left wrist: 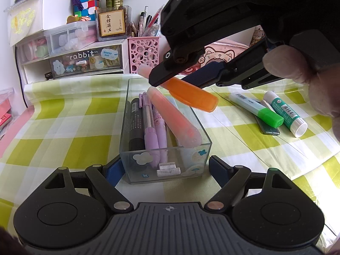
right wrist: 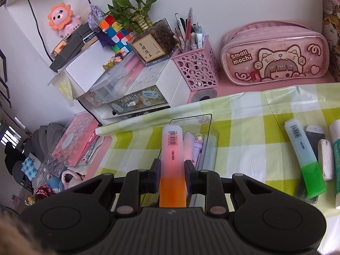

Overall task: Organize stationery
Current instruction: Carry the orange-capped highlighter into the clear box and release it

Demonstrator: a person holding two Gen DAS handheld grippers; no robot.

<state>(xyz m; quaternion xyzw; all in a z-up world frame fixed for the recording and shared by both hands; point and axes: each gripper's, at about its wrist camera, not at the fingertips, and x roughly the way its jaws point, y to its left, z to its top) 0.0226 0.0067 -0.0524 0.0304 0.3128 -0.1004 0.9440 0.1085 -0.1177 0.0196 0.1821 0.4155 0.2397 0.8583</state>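
One clear box [left wrist: 165, 161] sits between the left gripper's [left wrist: 162, 166] two fingers, jaws clamped on its walls. Right gripper [right wrist: 172, 170]: jaws clamped on one orange highlighter [right wrist: 172, 165], above the box. At 3 o'clock of the box: one green highlighter [left wrist: 258, 109], one glue stick [left wrist: 285, 113].

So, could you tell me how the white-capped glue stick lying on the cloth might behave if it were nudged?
The glue stick looks round and lies on its side, so it would probably roll. It seems rigid plastic, likely light and smooth. The green highlighter right beside it might stop it that way.
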